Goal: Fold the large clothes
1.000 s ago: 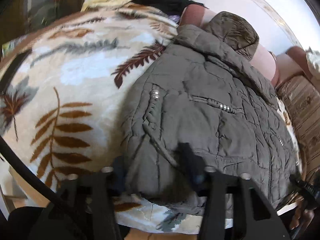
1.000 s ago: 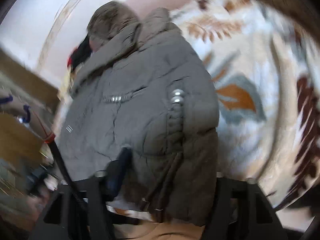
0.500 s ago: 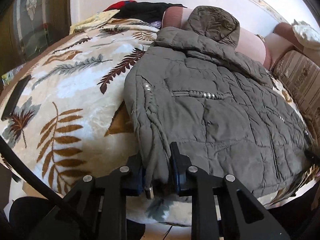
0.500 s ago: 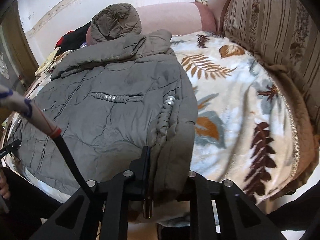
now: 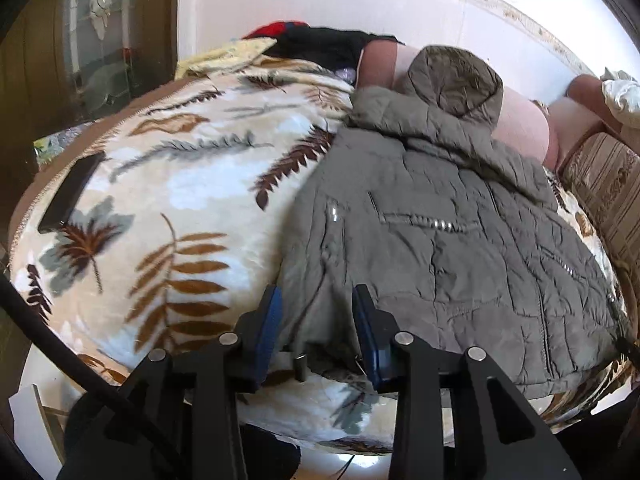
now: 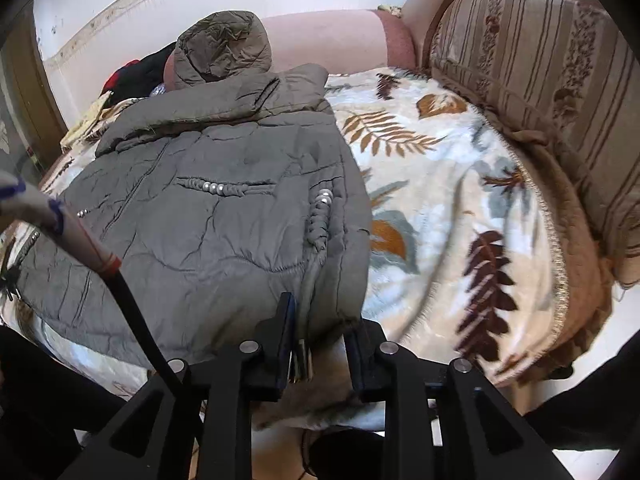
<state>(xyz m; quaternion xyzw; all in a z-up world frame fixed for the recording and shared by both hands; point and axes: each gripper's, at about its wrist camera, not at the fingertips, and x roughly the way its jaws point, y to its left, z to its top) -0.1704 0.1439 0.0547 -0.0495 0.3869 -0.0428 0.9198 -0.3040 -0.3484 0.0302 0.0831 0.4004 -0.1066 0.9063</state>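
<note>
- Two grippers meet the near hem of one olive quilted jacket (image 5: 440,248), which lies flat on a leaf-print blanket (image 5: 192,200), its hood (image 5: 456,76) at the far end against a pink bolster (image 5: 520,128).
- Left gripper (image 5: 316,320): jaws opening, spread apart with the jacket's hem corner bunched between the blue pads (image 5: 268,324); the cloth fills the gap loosely, so it reads as released, not clenched.
- A small metal cord end (image 5: 301,366) hangs just below the hem, between the left fingers.
- Right gripper (image 6: 320,332): jaws opening; the opposite hem corner of the jacket (image 6: 224,216) sits between them, nearer the left-hand finger, with a gap on the other side.
- Metal cord tips (image 6: 303,360) dangle beside that finger.
- Far ahead and left of the left gripper lies a dark flat object (image 5: 68,196) on the blanket.
- Right of the right gripper runs a striped sofa back (image 6: 532,64).
</note>
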